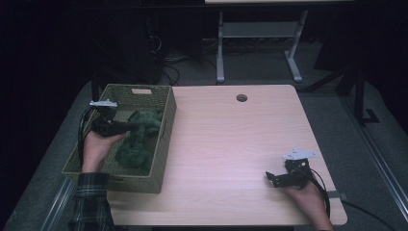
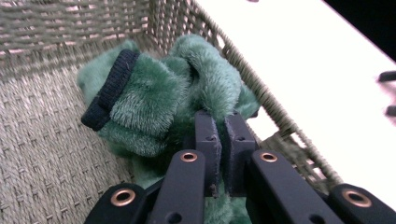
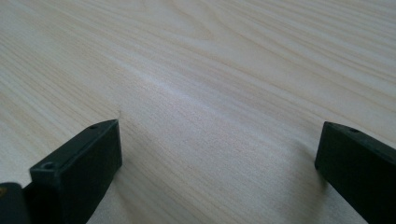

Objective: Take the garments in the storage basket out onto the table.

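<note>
A fluffy green garment (image 2: 187, 88), plush in texture and edged with a dark ribbed cuff (image 2: 108, 91), is seen bunched at the middle of the left gripper view. It lies inside a woven olive basket (image 1: 163, 139) at the left of the high view, where a second green heap (image 1: 132, 155) is seen lower in the same basket, just below the first. The left tool (image 1: 129, 126) is clenched on a fold of the garment, its jaws pressed nearly together with green pile caught between them. The right tool (image 1: 269, 177) is released, its jaws spread wide and resting low on the bare wooden surface (image 1: 231, 144) at the lower right of the high view, well apart from the basket.

The cuff and the weave of the basket wall are made plain in the left gripper view, while the high view gives the basket's place at the left edge of the surface. The wood grain between the spread jaws is shown in the right gripper view.
</note>
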`<action>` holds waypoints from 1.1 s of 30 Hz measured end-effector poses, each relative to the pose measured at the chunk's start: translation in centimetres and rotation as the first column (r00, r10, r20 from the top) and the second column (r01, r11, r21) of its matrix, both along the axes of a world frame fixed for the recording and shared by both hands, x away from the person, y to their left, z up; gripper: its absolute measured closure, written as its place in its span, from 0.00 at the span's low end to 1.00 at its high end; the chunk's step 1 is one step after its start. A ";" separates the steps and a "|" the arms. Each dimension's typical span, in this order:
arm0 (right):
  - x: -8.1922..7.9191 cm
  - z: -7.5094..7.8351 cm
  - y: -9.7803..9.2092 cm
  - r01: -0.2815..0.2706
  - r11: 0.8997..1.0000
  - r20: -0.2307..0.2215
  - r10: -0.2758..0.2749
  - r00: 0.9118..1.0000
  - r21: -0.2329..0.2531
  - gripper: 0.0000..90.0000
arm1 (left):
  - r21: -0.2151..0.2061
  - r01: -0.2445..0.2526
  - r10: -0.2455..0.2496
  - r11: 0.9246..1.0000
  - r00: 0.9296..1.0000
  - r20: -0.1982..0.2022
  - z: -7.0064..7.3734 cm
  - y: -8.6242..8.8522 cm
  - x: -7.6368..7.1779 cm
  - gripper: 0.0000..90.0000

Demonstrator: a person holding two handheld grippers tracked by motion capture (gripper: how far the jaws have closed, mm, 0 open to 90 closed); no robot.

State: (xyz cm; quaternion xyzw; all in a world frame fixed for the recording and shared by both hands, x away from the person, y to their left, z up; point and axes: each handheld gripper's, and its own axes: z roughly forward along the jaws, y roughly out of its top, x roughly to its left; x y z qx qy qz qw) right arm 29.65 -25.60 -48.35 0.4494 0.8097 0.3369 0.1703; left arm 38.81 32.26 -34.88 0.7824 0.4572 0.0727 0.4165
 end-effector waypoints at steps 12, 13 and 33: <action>0.0 0.0 0.0 0.000 1.000 -0.002 0.000 1.000 -0.001 0.00 | -0.008 -0.012 0.012 1.000 0.999 0.031 3.3 0.2 -0.5 0.96; 0.0 0.0 0.0 0.000 1.000 -0.002 0.000 1.000 -0.001 0.00 | -0.012 -0.014 0.014 1.000 0.999 0.034 3.5 0.2 -0.5 0.96; 0.0 0.0 0.0 0.001 1.000 -0.002 -0.001 1.000 0.000 0.00 | -0.037 -0.014 0.018 0.999 0.992 0.127 10.4 0.0 -1.2 0.96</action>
